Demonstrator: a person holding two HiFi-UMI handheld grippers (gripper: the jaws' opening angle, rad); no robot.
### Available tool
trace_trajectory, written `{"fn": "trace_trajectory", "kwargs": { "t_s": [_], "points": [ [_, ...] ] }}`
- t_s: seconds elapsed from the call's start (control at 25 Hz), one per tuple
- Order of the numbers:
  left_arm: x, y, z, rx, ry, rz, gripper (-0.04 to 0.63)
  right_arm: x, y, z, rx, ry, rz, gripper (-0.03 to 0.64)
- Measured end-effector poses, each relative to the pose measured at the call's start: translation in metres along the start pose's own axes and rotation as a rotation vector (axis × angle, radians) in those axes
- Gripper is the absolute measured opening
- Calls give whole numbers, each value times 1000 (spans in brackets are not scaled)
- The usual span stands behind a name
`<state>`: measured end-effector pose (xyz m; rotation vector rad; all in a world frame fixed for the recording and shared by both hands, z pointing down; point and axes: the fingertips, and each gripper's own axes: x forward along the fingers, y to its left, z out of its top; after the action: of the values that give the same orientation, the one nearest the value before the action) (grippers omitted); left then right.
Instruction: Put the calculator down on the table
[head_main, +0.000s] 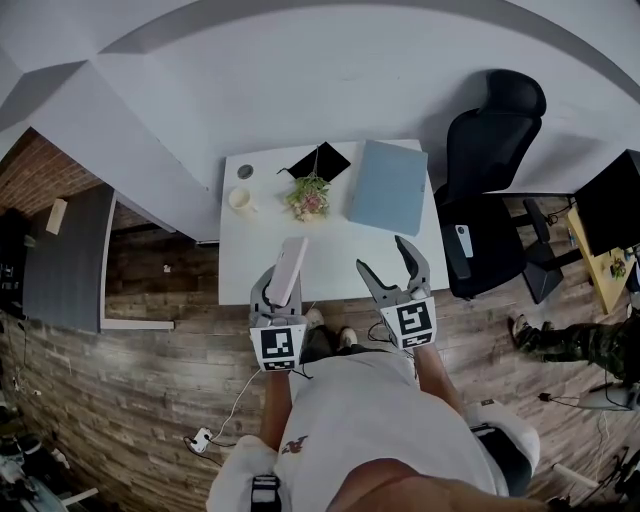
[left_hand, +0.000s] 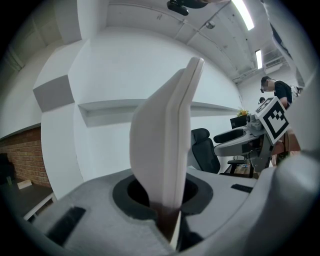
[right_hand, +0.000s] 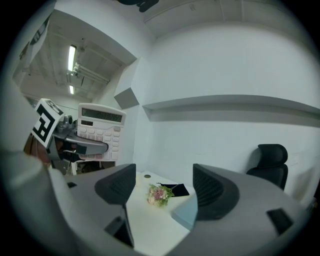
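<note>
Left gripper (head_main: 277, 300) clamping white calculator (head_main: 290, 268) upright, above table (head_main: 330, 270)

We're counting one table (head_main: 330, 260), one cup (head_main: 240, 199), one flower bunch (head_main: 308, 197), one folder (head_main: 388, 187), one calculator (head_main: 290, 268), one chair (head_main: 490, 150), and two grippers: left gripper (head_main: 280, 290), right gripper (head_main: 382, 253).

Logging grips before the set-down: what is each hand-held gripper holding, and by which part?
The left hand-held gripper clamps the calculator by its bottom edge, display end up. The right hand-held gripper holds nothing, jaws apart.
</note>
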<state>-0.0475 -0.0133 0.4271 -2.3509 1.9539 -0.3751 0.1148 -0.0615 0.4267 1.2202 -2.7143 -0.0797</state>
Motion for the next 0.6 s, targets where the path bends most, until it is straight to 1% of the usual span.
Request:
{"fn": "trace_trajectory", "kwargs": {
  "t_s": [0.28, 0.6],
  "points": [
    [21, 8, 0, 1, -5, -14, 69, 17, -11, -1, 2, 3, -17, 353],
    [53, 22, 2, -10, -23, -43, 69, 36, -26, 4, -12, 11, -61, 353]
  ]
}}
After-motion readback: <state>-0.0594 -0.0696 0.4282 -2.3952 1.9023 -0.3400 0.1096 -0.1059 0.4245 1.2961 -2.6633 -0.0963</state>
